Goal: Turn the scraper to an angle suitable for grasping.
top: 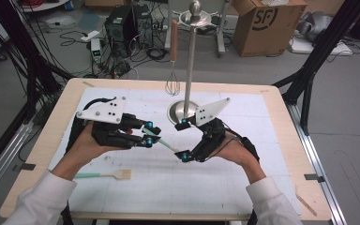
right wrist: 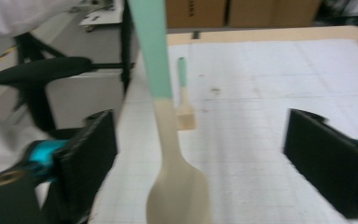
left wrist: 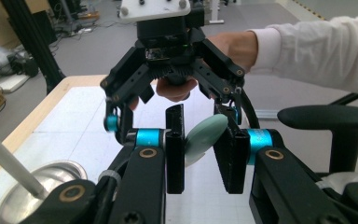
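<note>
The spoon (top: 165,142) hangs over the counter (top: 281,140) between the left gripper (top: 148,135) and the right gripper (top: 183,140). A spatula (top: 104,175) lies near the front left. Behind the grippers stands a rack (top: 189,70) with a whisk (top: 172,61) hanging on it.

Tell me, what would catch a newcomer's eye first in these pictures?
Probably the two black grippers held over the middle of the white table. The left gripper is shut on the mint-green handle of a spoon, while the right gripper stands open around the spoon's pale bowl. Behind them rises a metal stand with a whisk hanging from it.
</note>
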Motion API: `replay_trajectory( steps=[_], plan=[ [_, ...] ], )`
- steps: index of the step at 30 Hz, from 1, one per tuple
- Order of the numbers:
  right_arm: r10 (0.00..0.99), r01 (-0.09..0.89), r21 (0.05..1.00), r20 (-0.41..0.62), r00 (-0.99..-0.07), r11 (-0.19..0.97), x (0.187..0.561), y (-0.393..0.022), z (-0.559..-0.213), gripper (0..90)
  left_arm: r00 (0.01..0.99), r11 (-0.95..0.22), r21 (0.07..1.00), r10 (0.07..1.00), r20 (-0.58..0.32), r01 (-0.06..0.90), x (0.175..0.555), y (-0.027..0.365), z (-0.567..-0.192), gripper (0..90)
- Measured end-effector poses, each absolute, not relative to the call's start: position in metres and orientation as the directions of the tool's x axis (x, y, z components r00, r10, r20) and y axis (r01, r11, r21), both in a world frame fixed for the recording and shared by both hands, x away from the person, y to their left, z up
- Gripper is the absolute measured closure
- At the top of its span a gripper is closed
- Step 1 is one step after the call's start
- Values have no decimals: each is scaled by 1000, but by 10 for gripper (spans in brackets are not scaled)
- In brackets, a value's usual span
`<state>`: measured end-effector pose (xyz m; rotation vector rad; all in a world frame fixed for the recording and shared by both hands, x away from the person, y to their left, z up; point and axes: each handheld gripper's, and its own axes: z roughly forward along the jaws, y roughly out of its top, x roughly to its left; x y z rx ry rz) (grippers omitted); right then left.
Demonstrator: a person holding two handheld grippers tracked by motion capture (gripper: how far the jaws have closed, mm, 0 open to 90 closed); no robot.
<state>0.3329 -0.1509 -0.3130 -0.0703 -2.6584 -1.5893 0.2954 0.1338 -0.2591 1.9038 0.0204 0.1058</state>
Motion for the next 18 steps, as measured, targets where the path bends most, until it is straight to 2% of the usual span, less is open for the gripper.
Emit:
replay_trajectory(
  steps=[18],
  plan=[
    [102, 46, 897, 1, -995, 440, 331, -168, -305, 21, 981, -371, 929, 179, 69, 3, 297, 136, -248, 753]
  ],
)
